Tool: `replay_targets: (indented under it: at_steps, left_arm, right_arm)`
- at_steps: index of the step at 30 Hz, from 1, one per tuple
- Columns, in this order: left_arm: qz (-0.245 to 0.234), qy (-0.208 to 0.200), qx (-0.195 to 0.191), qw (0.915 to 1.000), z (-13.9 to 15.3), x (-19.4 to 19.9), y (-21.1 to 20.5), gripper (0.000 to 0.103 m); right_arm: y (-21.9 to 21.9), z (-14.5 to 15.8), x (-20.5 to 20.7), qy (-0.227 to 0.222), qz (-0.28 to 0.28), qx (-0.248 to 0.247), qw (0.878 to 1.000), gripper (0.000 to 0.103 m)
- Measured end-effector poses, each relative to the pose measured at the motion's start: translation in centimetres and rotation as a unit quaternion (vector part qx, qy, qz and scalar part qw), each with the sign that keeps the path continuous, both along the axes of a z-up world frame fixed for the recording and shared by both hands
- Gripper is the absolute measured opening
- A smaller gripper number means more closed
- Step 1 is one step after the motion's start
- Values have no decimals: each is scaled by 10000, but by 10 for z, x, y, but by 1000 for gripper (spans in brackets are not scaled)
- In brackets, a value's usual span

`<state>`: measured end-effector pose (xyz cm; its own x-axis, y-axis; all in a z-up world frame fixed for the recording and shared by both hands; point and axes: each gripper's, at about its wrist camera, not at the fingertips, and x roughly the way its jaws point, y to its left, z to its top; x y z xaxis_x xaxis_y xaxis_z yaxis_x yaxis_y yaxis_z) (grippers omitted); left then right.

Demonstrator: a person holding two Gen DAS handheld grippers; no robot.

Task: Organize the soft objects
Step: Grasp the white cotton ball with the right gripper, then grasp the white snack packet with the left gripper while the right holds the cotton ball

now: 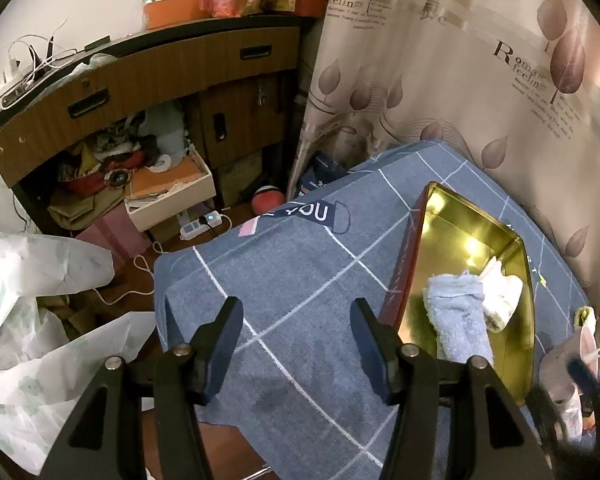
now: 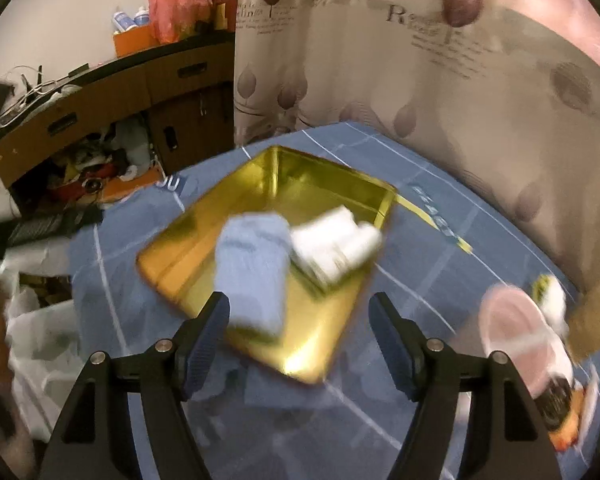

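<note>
- Right wrist view: the right gripper (image 2: 300, 332) stands with its jaws well apart and nothing pressed between the pads. The blue towel (image 2: 256, 272) lies just ahead of the left finger, inside the gold tin (image 2: 324, 348), with its near end draped towards the tin's front edge.
- A white cloth (image 2: 336, 244) sits in the tin too, touching the towel on its far right side and ahead of the gap between the fingers.
- Left wrist view: the left gripper (image 1: 296, 344) hangs wide open and empty over the blue checked bedcover (image 1: 292, 264), with the tin just off its right finger.
- Handling, as a judgement: towel and cloth look light, limp and thick-piled, so they should squash and sag, not slip. A pinch across the folded middle would likely lift the whole bundle; a corner grab may let it unroll.
- The tin looks thin and stiff with a raised rim. A descending finger could catch that rim or shove the tin across the cover.
- Right of the right finger lie a pink round thing (image 2: 516, 332) and small clutter, too blurred to name. That side is cramped.
- Open cover lies under and left of the left gripper; beyond its left finger the bed edge drops off.
</note>
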<state>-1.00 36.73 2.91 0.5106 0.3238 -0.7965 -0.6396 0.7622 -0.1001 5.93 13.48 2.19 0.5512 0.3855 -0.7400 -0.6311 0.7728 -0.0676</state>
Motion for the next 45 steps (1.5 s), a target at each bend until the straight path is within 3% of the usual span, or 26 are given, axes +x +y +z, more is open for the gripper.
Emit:
replay_targets:
  at_steps: [8, 15, 21, 25, 28, 33, 41, 43, 45]
  left_arm:
    - [-125, 56, 180, 9997, 2, 4, -11, 57]
    - [-343, 172, 431, 9983, 3, 11, -31, 57]
    - [-789, 250, 750, 9937, 9, 17, -69, 57]
    - [-1516, 408, 736, 9849, 3, 25, -115, 57]
    - [-2191, 554, 563, 9725, -6, 30, -154, 57]
    - [-3279, 678, 476, 9411, -11, 36, -228, 57]
    - [-4153, 909, 432, 9041, -23, 46, -307, 57]
    - [-4319, 984, 372, 8958, -28, 50, -323, 57]
    - [-4415, 1050, 292, 8906, -32, 55, -333, 57]
  right_arm:
    - [-122, -12, -47, 252, -759, -429, 9959, 69]
    - [-237, -16, -63, 305, -1902, -702, 9788, 70]
    - [-286, -39, -69, 618, -2334, -639, 9683, 69]
    - [-294, -44, -70, 657, -2334, -450, 9691, 69]
    - [-294, -49, -67, 656, -2273, -390, 9708, 69]
    - [-293, -54, -59, 668, -2186, -254, 9732, 66]
    - [-293, -64, -51, 781, -2135, -142, 9737, 52]
    - [-293, -67, -51, 854, -2096, -89, 9740, 35]
    - [-294, -69, -51, 882, -2077, -74, 9742, 33]
